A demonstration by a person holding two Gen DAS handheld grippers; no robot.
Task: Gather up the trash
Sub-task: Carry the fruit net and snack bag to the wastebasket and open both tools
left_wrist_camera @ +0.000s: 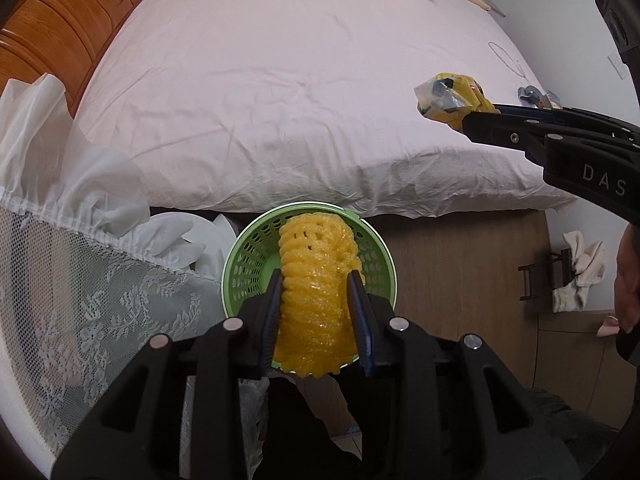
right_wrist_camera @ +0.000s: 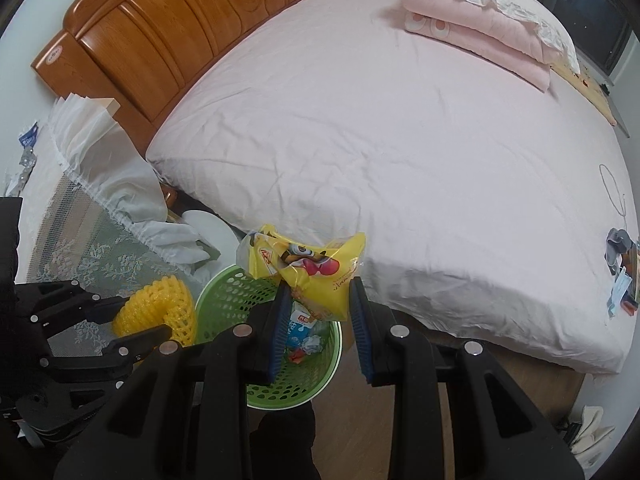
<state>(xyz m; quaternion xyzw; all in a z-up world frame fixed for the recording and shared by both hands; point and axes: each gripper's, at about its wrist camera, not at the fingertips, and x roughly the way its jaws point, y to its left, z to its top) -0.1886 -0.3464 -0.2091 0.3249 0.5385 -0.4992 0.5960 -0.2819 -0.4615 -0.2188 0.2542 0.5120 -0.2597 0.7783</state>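
Over the green bin [left_wrist_camera: 248, 264], beside the bed [left_wrist_camera: 280, 100]: trash held.
Left gripper [left_wrist_camera: 316, 320] clamps yellow foam net [left_wrist_camera: 312, 280]; right gripper [right_wrist_camera: 320, 308] clamps crumpled yellow wrapper [right_wrist_camera: 308, 264] above the bin's near rim.

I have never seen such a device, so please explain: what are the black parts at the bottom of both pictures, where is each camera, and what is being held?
The black parts are hand-held grippers, each with two fingers; a person carries one in each hand. A camera sits on each gripper and looks along its fingers, so each picture shows its own gripper from behind. In the left camera's picture, the left gripper is shut on a yellow foam net above a green basket on the floor beside the bed. In the right camera's picture, the right gripper is shut on a yellow snack wrapper above the same basket, which already holds some trash. Folded pink bedding lies on the bed.
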